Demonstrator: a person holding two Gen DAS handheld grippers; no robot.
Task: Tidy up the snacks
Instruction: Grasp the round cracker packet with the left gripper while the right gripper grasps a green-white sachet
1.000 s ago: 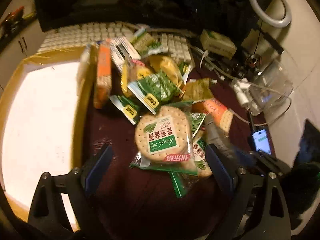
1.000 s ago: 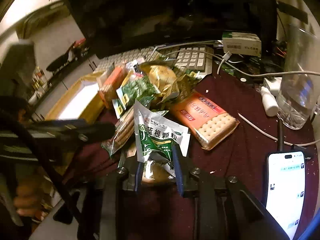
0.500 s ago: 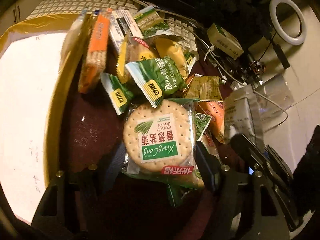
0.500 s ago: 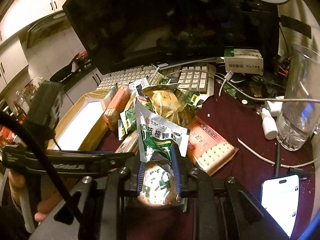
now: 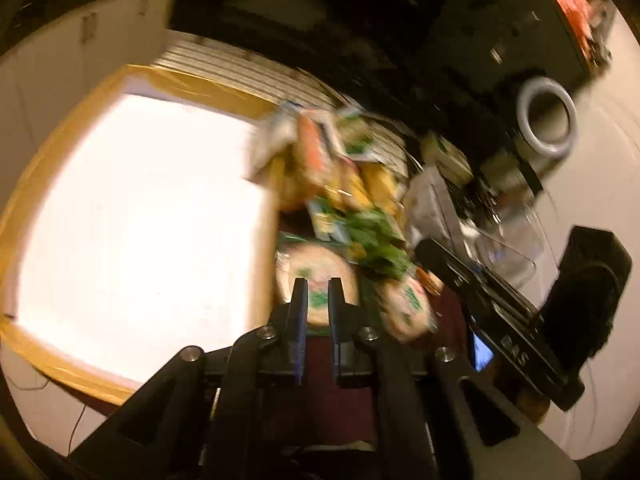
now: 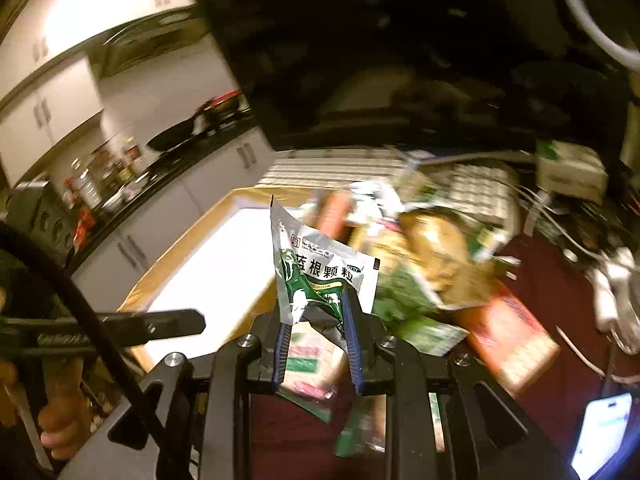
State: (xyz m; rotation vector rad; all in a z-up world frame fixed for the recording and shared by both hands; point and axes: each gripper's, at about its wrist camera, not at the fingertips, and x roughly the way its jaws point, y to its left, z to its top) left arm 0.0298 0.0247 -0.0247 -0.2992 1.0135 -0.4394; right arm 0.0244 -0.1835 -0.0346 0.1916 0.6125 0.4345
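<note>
Right gripper is clamped on a white-and-green sachet, holding it upright above the snack pile, next to the gold-edged tray. Left gripper has its jaws pinched close together around the round cracker pack, though it's too blurry to say if they actually grip it. That pack sits by the tray's edge.

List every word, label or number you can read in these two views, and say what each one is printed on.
"蓝根颗粒": on the green-and-white sachet clamped in the right hand-held gripper; its first character is cut off and its small number line is too small to read.
Round cracker pack in the left hand-held gripper: label blurred, unreadable.
Snack pile: print blurred.
Phone screen: text too small.
</note>
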